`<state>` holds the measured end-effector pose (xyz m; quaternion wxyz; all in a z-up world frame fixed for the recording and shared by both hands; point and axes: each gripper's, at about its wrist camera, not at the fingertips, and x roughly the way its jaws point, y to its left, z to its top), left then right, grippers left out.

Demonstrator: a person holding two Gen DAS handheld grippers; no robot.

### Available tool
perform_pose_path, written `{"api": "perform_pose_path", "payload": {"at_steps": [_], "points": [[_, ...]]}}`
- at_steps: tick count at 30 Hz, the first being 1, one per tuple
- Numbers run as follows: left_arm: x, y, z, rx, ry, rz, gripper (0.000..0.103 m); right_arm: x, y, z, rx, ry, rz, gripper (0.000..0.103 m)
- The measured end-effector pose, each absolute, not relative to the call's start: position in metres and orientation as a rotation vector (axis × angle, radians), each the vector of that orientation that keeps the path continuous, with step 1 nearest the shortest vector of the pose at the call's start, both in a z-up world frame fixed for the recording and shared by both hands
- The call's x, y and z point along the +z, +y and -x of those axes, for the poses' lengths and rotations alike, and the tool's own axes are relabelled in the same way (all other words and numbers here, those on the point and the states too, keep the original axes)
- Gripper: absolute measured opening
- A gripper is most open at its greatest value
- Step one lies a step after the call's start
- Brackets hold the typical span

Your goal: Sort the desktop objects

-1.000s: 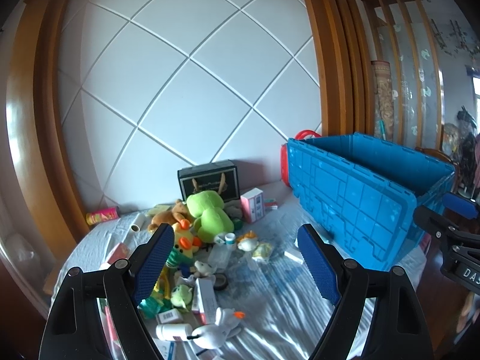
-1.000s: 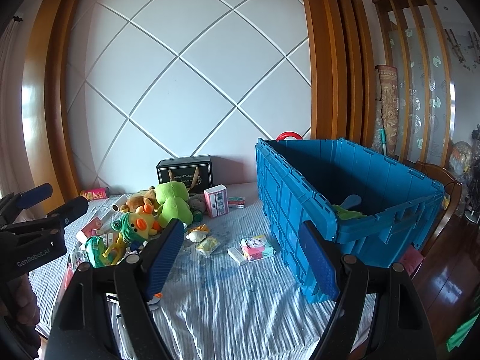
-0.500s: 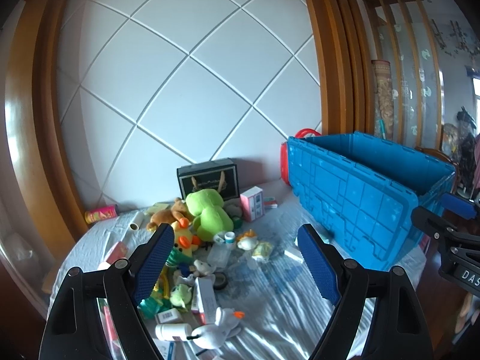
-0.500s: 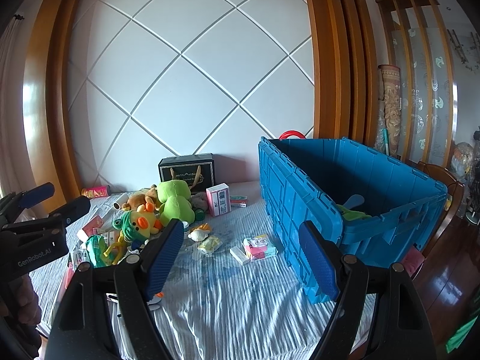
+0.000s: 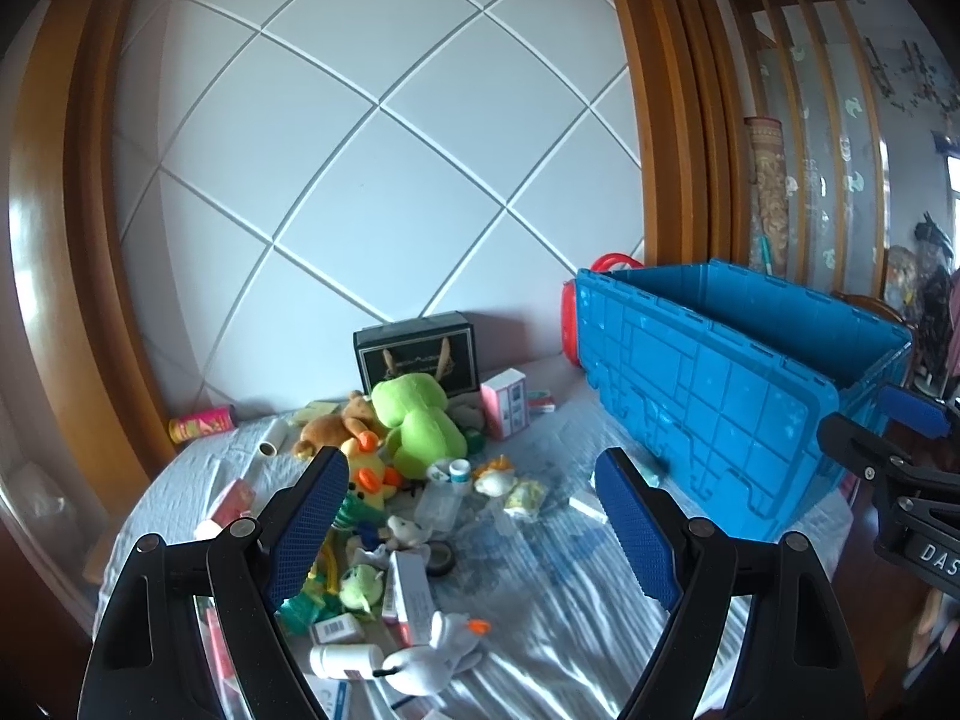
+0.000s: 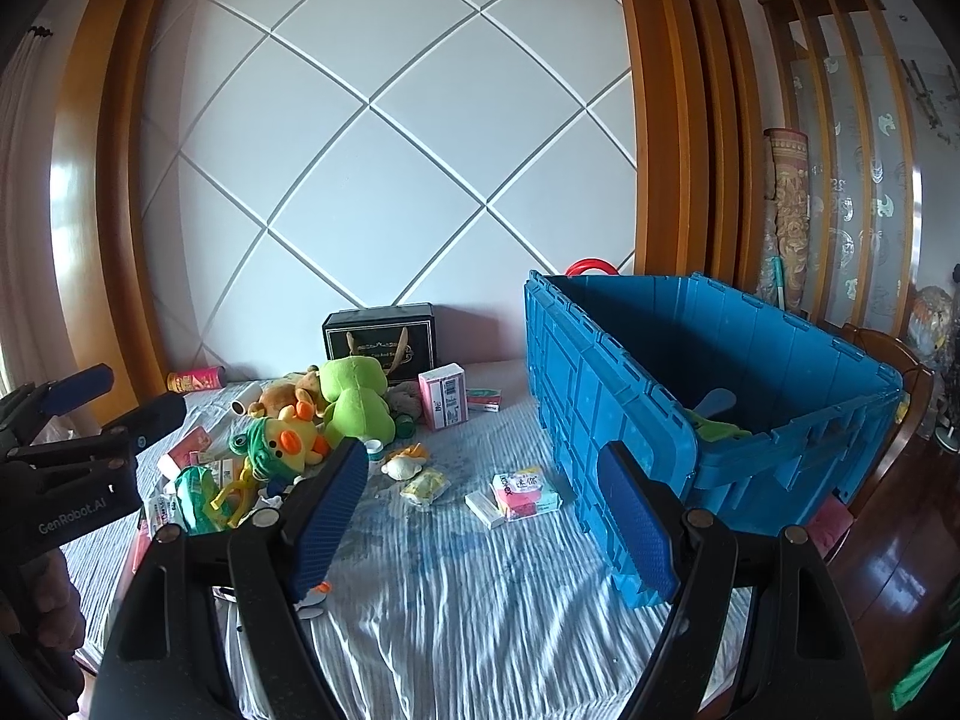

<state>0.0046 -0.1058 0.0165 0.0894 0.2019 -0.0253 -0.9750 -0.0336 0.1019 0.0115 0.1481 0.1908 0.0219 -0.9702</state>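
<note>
Blue crate (image 6: 630,396) waits; nothing is picked yet.
Your left gripper (image 5: 474,516) and right gripper (image 6: 486,504) hover empty, jaws apart; pick one toy next, probably.

"GenRobot.AI" on left claw (image 6: 90,420); "DAS" on right claw (image 5: 888,438).

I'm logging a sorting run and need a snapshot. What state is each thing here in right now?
Left tool: open, holding nothing.
Right tool: open, holding nothing.
Blue crate: lid off, a few items inside.
Green plush: sitting upright in the pile.
Pink box: standing upright.
Pink can: lying on its side.
White bottle: lying on its side.
</note>
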Motion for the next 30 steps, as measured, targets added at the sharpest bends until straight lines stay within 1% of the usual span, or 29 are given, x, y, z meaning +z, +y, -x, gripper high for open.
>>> {"api": "perform_pose_path", "payload": {"at_steps": [14,21,30], "points": [[0.017,-0.098,-0.004,-2.917,-0.079,-0.613,0.085,0.014,0.107,0.032,-2.795,0.063,-0.546,0.079],[0.015,-0.101,-0.002,-2.927,-0.05,-0.63,0.085,0.013,0.105,0.032,-2.791,0.064,-0.551,0.079],[0.018,-0.109,-0.008,-2.912,-0.022,-0.56,0.085,0.012,0.104,0.032,-2.791,0.06,-0.553,0.079]]}}
